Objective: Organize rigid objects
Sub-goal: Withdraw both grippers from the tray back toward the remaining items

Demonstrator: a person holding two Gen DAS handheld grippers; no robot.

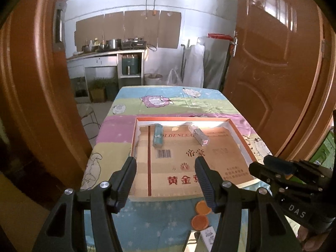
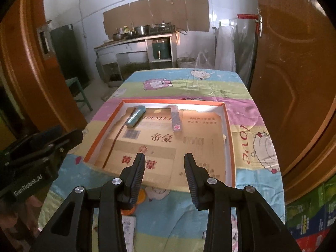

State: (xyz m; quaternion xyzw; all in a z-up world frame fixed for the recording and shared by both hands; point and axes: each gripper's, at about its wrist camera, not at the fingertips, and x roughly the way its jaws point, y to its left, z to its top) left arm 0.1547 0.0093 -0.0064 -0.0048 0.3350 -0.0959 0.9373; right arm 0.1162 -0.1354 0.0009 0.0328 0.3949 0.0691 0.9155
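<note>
A shallow orange-rimmed tray (image 1: 241, 138) (image 2: 230, 147), lined with brown printed cardboard, lies on a table with a cartoon-sheep cloth. In its far part lie a teal box (image 1: 158, 137) (image 2: 135, 116) on the left and a clear slim box with a pink end (image 1: 199, 136) (image 2: 176, 120) on the right. My left gripper (image 1: 166, 163) hovers open above the tray's near edge, nothing between its fingers. My right gripper (image 2: 164, 160) is open too, also empty, above the tray's near part. Each gripper shows at the edge of the other's view.
Two orange round lids (image 1: 201, 214) and a white labelled box (image 1: 208, 236) lie on the cloth near the table's front edge. Brown doors (image 1: 279, 67) stand on both sides. A kitchen counter (image 1: 105, 52) with pots is at the back; a green chair (image 2: 78, 93) stands left.
</note>
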